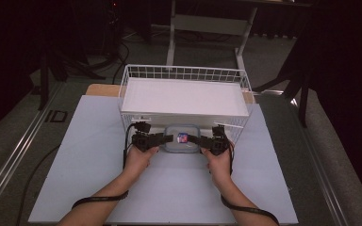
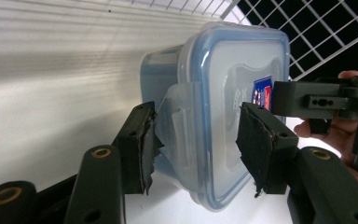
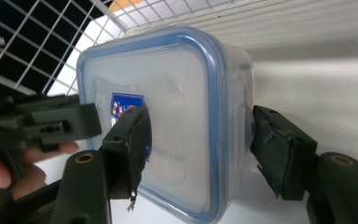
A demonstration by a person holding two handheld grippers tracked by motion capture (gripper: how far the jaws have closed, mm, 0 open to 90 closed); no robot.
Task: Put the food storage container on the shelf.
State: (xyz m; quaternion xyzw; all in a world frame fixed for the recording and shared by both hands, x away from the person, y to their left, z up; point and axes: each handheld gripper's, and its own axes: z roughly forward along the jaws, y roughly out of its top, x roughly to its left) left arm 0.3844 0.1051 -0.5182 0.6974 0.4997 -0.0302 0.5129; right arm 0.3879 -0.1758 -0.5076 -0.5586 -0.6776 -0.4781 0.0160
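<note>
A clear plastic container point(image 1: 182, 139) with a blue-rimmed lid and a small sticker lies on the table just in front of the wire basket point(image 1: 184, 73). My left gripper point(image 1: 168, 138) comes at it from the left. Its open jaws straddle the container's point(image 2: 223, 107) end, one pad point(image 2: 142, 144) beside the flared side latch and the other over the lid. My right gripper point(image 1: 194, 139) mirrors it from the right. It also stands open, one pad point(image 3: 135, 140) over the lid by the sticker and the other close beside the container's point(image 3: 168, 102) wall.
The white wire basket holds a white panel point(image 1: 184, 96) and stands directly behind the container. The pale table top point(image 1: 179, 188) reaches toward the person. A table frame point(image 1: 207, 23) and dark stands are on the floor beyond.
</note>
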